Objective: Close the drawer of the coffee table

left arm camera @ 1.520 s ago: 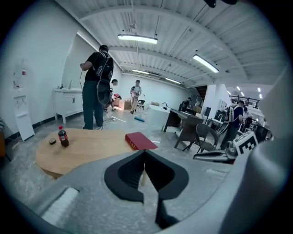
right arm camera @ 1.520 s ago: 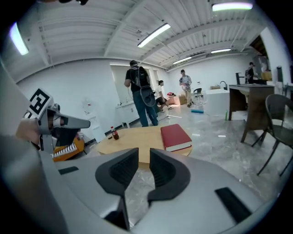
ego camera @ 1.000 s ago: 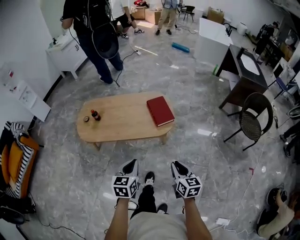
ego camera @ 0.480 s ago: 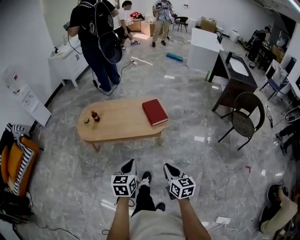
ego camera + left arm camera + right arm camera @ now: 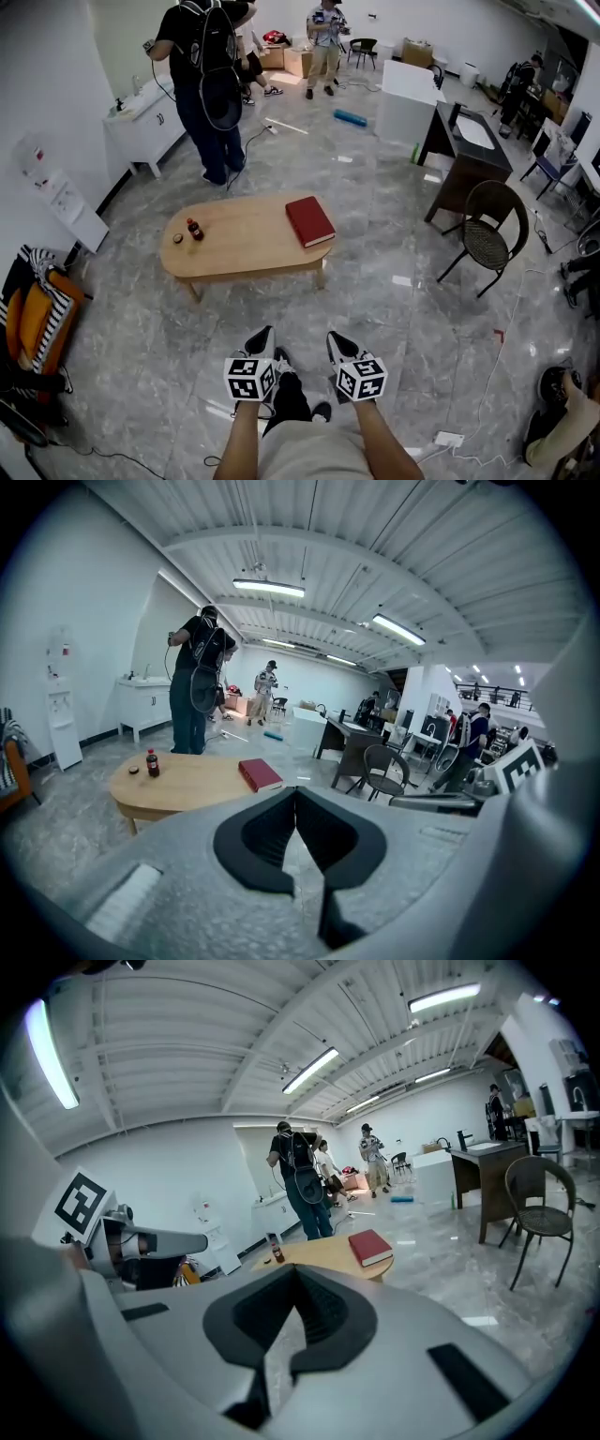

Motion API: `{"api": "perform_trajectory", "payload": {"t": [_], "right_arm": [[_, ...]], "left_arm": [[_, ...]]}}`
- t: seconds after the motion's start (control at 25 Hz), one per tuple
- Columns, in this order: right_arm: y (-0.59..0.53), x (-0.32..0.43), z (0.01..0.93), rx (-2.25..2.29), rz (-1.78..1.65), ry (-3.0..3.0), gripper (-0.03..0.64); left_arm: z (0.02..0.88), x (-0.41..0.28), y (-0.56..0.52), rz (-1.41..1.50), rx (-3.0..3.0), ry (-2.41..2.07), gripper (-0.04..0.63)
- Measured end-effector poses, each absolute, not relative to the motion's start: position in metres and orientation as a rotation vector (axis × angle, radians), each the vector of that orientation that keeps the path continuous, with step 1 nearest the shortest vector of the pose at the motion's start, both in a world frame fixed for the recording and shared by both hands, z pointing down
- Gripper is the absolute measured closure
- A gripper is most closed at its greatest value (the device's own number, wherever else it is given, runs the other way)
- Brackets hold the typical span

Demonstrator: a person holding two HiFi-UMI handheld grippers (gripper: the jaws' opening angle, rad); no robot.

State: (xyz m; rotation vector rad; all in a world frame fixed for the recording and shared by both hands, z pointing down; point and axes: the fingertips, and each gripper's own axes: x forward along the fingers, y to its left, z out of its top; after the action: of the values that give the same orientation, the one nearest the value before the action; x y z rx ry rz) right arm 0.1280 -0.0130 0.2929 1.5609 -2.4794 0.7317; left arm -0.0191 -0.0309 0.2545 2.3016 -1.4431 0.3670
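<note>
Both grippers empty, well apart from the coffee table (image 5: 246, 253)

The left gripper (image 5: 262, 337) has its jaws together on nothing. Ahead, the table carries a bottle (image 5: 194, 229) near its left end and a red book (image 5: 308, 221) at its right end, and no open drawer shows. The right gripper (image 5: 338, 341) has just been closing on nothing and is held idle, so the task is probably finished.
</note>
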Motion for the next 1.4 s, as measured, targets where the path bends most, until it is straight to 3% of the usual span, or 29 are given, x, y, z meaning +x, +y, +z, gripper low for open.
{"api": "perform_trajectory", "payload": {"t": [1.4], "right_arm": [[-0.005,0.139,0.291,1.578,0.688,-2.438,0.601]], "left_arm": [[0.256,-0.013,-0.018,0.379,2.322,-1.413,0.586]]}}
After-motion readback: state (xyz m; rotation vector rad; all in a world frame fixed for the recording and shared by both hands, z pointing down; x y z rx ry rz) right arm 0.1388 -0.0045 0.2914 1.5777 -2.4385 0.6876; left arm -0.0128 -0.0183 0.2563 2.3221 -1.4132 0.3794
